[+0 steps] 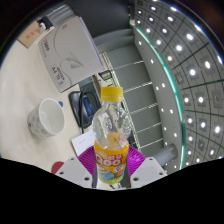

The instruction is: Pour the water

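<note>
A clear plastic bottle (111, 140) with an orange cap stands upright at lower centre, gripped between the gripper (110, 172) fingers, which press on its colourful label from both sides. A white cup (47, 118) sits on the pale table (20, 85) to the left. A white box (72, 50) lies upper left.

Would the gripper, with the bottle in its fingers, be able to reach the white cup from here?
Probably yes: the gripper holds the bottle, and the white cup stands open on the table beside it, with nothing between them.
</note>
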Motion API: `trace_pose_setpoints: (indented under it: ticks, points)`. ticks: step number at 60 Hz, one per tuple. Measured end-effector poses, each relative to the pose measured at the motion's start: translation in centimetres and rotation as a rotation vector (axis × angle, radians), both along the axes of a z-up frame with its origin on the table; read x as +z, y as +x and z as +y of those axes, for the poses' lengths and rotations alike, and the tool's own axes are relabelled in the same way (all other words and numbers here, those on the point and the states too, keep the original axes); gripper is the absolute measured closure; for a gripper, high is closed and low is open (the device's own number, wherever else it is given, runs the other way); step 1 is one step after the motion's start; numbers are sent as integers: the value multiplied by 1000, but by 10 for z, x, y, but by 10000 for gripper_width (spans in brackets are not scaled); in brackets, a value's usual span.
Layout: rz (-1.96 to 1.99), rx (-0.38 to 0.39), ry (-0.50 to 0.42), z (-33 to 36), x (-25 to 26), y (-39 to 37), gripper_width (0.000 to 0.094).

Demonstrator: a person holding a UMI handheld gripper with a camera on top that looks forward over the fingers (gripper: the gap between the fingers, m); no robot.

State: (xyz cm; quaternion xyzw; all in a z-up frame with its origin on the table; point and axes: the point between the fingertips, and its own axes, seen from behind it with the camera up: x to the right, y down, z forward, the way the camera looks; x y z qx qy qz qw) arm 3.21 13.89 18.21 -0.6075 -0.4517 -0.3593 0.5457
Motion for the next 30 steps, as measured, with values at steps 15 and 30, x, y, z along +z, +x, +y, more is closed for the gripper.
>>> trace_pose_setpoints:
  ticks: [15, 30]
  points:
    - [698, 13, -247, -17, -34, -6, 551]
    - [1051, -75, -356, 2, -95, 19, 550]
